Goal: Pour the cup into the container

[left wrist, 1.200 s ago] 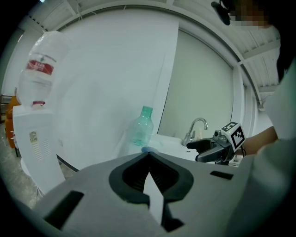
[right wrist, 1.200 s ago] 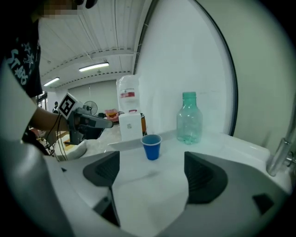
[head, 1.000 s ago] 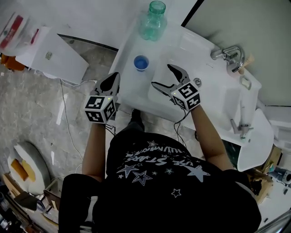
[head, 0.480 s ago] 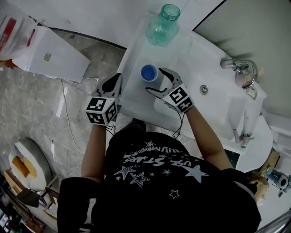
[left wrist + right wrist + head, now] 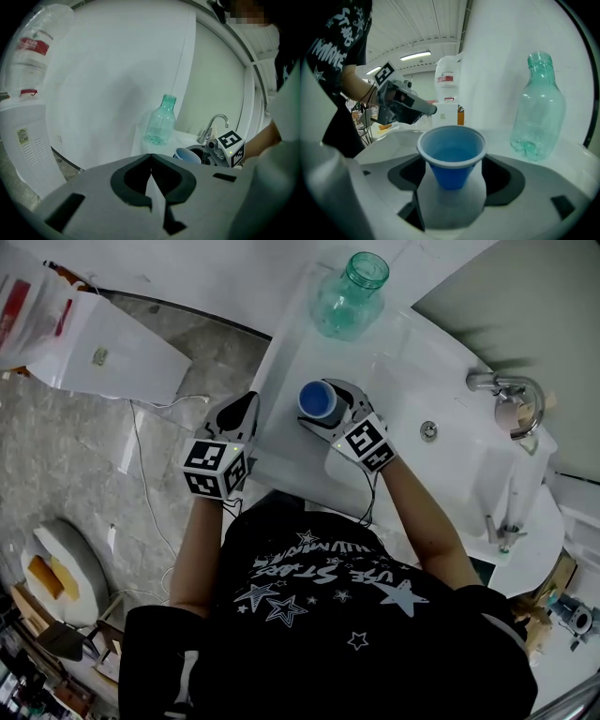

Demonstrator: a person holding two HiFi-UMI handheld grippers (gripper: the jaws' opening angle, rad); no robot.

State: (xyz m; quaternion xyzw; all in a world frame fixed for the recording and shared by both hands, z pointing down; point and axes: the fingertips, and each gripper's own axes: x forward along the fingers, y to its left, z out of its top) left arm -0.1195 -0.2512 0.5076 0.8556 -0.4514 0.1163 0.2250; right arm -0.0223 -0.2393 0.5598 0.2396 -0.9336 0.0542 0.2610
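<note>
Blue cup (image 5: 451,154) stands on the desk (image 5: 281,442) inside the right tool (image 5: 327,407), whose spread jaws have just been closing, seemingly not yet touching. Centre it, squeeze gently, lift level; bottle (image 5: 349,298) at one o'clock. The left tool (image 5: 246,411) is pressed together, empty.

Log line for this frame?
right gripper: jaws closing around cup, no grip yet | left gripper: jaws shut, empty | bottle: uncapped, untouched

Blue cup (image 5: 319,401), teal-green bottle (image 5: 349,298)
</note>
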